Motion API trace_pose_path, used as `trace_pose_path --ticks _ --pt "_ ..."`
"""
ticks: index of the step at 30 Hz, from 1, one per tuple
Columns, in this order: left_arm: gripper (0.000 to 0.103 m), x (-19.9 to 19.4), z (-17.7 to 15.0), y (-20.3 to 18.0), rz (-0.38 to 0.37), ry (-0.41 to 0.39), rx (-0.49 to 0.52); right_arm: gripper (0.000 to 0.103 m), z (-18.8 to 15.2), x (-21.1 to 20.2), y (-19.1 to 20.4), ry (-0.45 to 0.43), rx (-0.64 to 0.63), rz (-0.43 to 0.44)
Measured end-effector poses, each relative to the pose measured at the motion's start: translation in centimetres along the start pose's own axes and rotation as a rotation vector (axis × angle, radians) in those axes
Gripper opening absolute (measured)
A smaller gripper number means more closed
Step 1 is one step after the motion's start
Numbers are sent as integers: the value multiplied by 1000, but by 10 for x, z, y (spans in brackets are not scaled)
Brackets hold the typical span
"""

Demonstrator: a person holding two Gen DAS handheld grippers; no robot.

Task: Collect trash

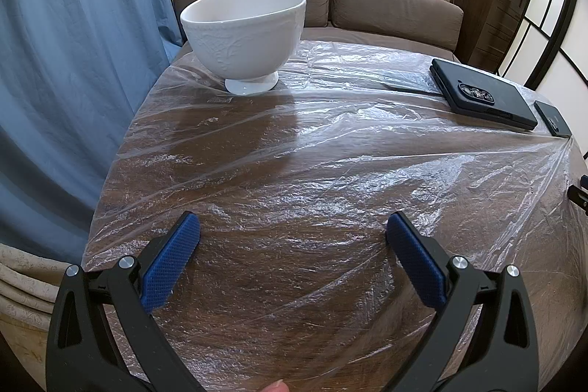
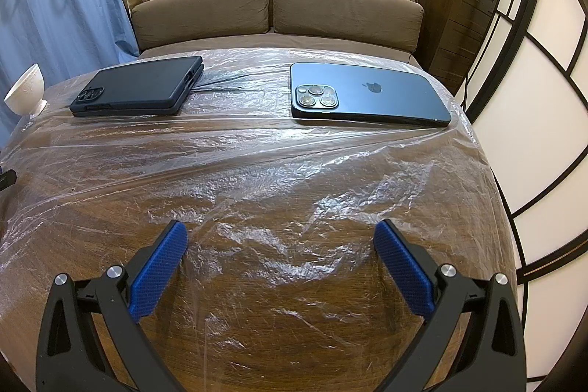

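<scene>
A crinkled clear plastic sheet (image 1: 330,164) covers most of the round wooden table (image 1: 257,337); in the right wrist view the plastic sheet (image 2: 257,171) lies bunched just ahead of the fingers. My left gripper (image 1: 293,226) hovers open over the sheet near the table's front edge, nothing between its blue pads. My right gripper (image 2: 281,234) is open as well, low over the wrinkled plastic. A white footed bowl (image 1: 244,35) stands on the sheet at the far left. No other loose trash shows.
A black cased phone (image 1: 481,94) (image 2: 139,90) and a dark blue phone (image 2: 367,94) (image 1: 551,118) lie on the sheet at the far side. A brown sofa (image 2: 275,13) sits behind the table, blue curtain (image 1: 73,79) at left, a panelled screen (image 2: 533,98) at right.
</scene>
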State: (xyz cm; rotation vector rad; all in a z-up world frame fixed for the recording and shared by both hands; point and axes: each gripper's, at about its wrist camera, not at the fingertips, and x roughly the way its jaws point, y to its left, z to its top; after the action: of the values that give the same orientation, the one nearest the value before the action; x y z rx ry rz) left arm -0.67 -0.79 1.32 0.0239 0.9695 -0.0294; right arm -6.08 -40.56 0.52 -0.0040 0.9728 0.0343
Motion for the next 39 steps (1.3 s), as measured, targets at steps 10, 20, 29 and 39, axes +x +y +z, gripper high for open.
trace_pose_path --ticks 10,20,29,39 --pt "102 0 1 -1 1 0 1 99 0 0 0 0 0 0" --pt "102 0 1 0 1 0 1 99 0 0 0 0 0 0" --pt "102 0 1 0 0 1 1 99 0 1 0 0 0 0" --pt "102 0 2 -1 -3 1 0 99 -1 0 1 0 2 -1"
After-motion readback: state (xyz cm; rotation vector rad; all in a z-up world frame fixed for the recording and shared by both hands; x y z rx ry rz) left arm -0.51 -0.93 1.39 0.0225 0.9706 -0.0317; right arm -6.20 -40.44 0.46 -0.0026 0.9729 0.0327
